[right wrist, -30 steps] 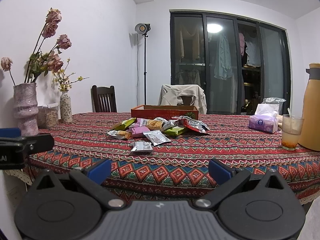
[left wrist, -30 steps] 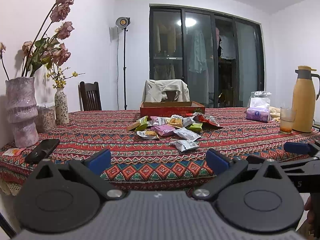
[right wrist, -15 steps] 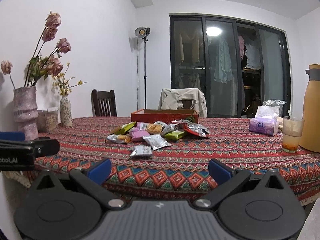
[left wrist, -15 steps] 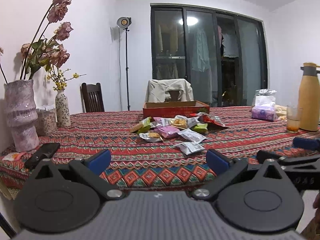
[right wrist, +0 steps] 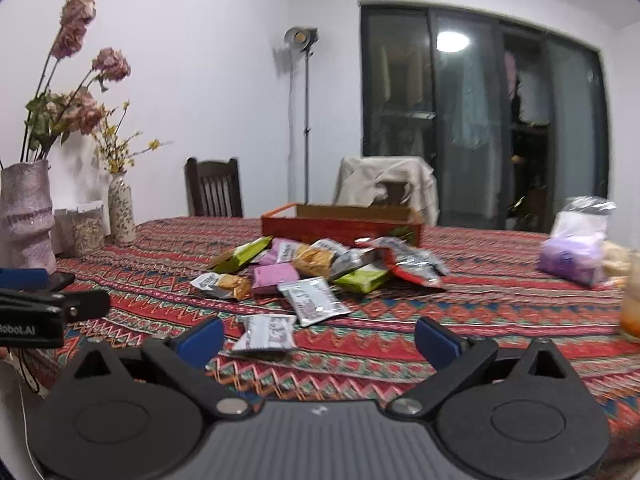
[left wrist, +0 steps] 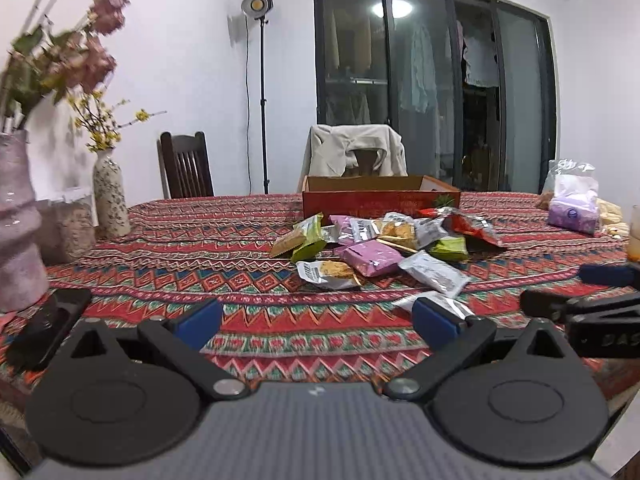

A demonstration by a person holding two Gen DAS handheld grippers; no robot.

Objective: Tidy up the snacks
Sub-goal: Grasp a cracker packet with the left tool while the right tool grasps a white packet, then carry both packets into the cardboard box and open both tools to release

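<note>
- The counter is the biggest thing. It has a red zigzag cloth on it. It looks closer in both views than it did a moment ago, so both tongs have moved in toward it.
- The red box sits open at 12 o'clock, at the far side of the snack pile. The snacks most likely go in there. I can't see any in it, but most of its inside is hidden.
- The snack pile lies in the middle of the counter, just in front of the box. No packet has been picked up yet.
- The left tongs are wide open and hold nothing. They hang over the near edge of the counter.
- The right tongs are wide open too, with nothing in them. They show at 3 o'clock in the left view.
- A white packet lies apart from the pile, at 6 o'clock from it. It now sits just ahead of the right tongs, near the left finger. I think it will be grabbed first.
- Moving closer means the picking up is about to start. The job is only just beginning.
- A glass of drink stands at 3 o'clock, so the right tongs should not swing wide.
</note>
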